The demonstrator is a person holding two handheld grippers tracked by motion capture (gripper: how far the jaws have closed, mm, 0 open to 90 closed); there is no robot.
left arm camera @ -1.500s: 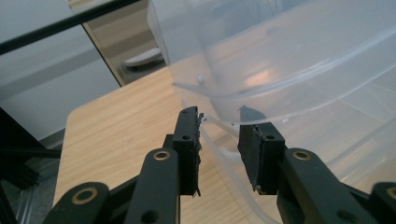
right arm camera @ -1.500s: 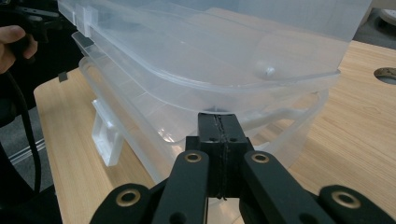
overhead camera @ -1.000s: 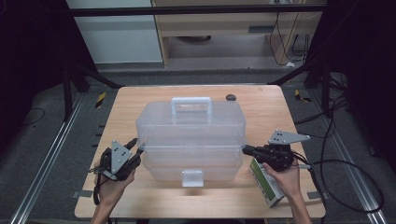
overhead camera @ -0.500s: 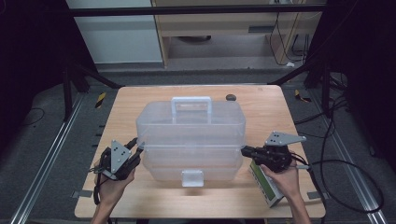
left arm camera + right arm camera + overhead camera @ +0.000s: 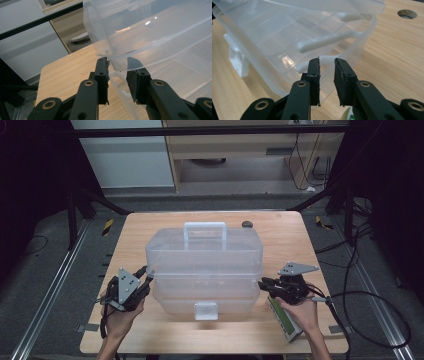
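A clear plastic tiered storage box [image 5: 205,265] with a carry handle stands mid-table. My left gripper [image 5: 145,272] is at its left end. In the left gripper view, the box's [image 5: 155,32] thin lip and a white link arm lie between the jaws of that gripper [image 5: 118,72], which have just been closing; a gap still shows. My right gripper [image 5: 262,282] is at the box's right end. Its jaws have just been opening, and in the right gripper view this gripper [image 5: 327,67] stands slightly apart, with a white link arm [image 5: 324,43] beyond the tips.
A green and white carton [image 5: 285,320] lies on the wooden table [image 5: 165,222] under the right hand. A small dark round hole [image 5: 246,224] sits near the far edge. Black frame rails and cables surround the table.
The right gripper has shifted a little left toward the box. The left hand and the box have stayed where they were.
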